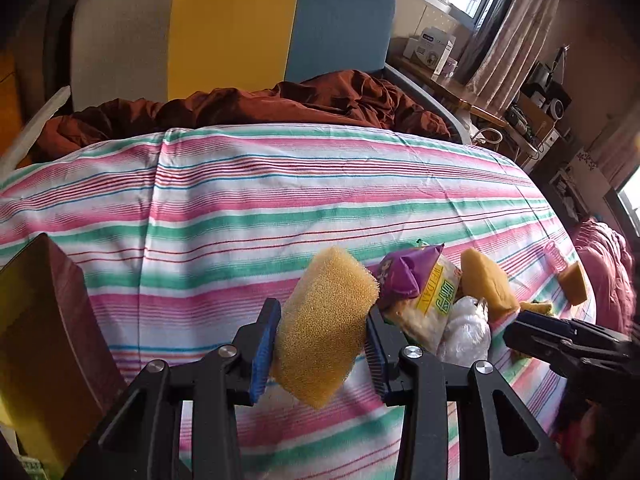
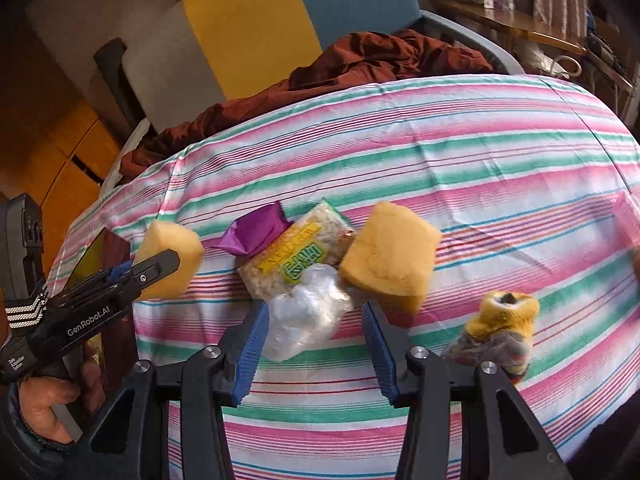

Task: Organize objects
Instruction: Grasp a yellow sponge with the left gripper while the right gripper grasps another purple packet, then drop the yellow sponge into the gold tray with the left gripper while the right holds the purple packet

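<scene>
My left gripper [image 1: 322, 344] is shut on a yellow sponge [image 1: 326, 328] and holds it above the striped bed sheet [image 1: 240, 208]; it also shows in the right wrist view [image 2: 170, 258]. My right gripper [image 2: 314, 338] is open, its fingers either side of a crumpled clear plastic bag [image 2: 306, 316]. Behind the bag lie a noodle packet [image 2: 296, 254], a purple wrapper [image 2: 256, 232] and a second yellow sponge [image 2: 390, 254]. A yellow knitted sock [image 2: 500, 326] lies to the right.
A dark open box [image 1: 44, 340] stands at the left edge of the bed. A rust-brown blanket [image 1: 260, 104] is bunched at the headboard. A third sponge [image 1: 574, 282] lies near the pink quilt [image 1: 604, 264] at the right. A desk [image 1: 472, 100] stands beyond.
</scene>
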`<action>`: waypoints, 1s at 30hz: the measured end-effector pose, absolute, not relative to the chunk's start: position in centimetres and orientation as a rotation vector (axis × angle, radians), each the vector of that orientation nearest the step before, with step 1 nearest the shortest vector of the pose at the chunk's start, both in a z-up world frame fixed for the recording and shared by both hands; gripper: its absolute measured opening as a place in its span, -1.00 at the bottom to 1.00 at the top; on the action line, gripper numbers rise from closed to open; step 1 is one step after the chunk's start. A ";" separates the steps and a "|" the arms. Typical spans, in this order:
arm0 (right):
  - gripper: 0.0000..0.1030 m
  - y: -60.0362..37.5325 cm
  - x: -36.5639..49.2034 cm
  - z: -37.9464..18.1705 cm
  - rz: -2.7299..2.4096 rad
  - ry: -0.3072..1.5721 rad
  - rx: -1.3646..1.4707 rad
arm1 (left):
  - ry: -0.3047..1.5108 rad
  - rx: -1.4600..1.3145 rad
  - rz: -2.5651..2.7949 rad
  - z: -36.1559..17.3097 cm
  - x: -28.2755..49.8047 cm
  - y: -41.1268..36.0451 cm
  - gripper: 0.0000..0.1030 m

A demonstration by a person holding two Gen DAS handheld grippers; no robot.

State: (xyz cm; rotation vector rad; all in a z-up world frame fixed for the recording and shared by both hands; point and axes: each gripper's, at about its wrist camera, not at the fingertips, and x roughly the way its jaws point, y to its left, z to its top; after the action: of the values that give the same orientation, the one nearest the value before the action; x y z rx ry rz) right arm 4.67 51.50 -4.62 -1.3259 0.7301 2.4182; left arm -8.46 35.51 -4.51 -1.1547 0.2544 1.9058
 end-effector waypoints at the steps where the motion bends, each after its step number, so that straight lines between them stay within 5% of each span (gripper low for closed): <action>1: -0.05 51.1 4.1 -4.6 2.433 0.709 -1.340 | 0.239 -1.159 1.906 -4.4 -8.3 34.9 -0.21; 6: 0.23 49.5 0.3 -5.0 2.495 0.615 -1.401 | 0.206 -1.128 1.923 -3.0 -7.0 32.1 -0.20; 13: 0.24 50.0 -4.9 -7.1 2.486 0.645 -1.387 | 0.159 -1.063 1.983 -0.7 -5.5 27.5 -0.19; 18: -0.05 49.5 -6.3 -8.7 2.495 0.549 -1.399 | 0.167 -1.020 2.046 0.1 -4.7 24.3 -0.18; 30: -0.18 45.8 -5.5 -7.8 2.632 0.440 -1.427 | 0.123 -1.026 2.231 0.4 -5.3 17.3 -0.17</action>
State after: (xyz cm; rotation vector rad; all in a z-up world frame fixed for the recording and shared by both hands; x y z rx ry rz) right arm -5.50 45.78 -7.79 -1.4268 0.4396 2.6319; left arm -5.30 17.27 0.42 -1.0256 0.1228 2.2313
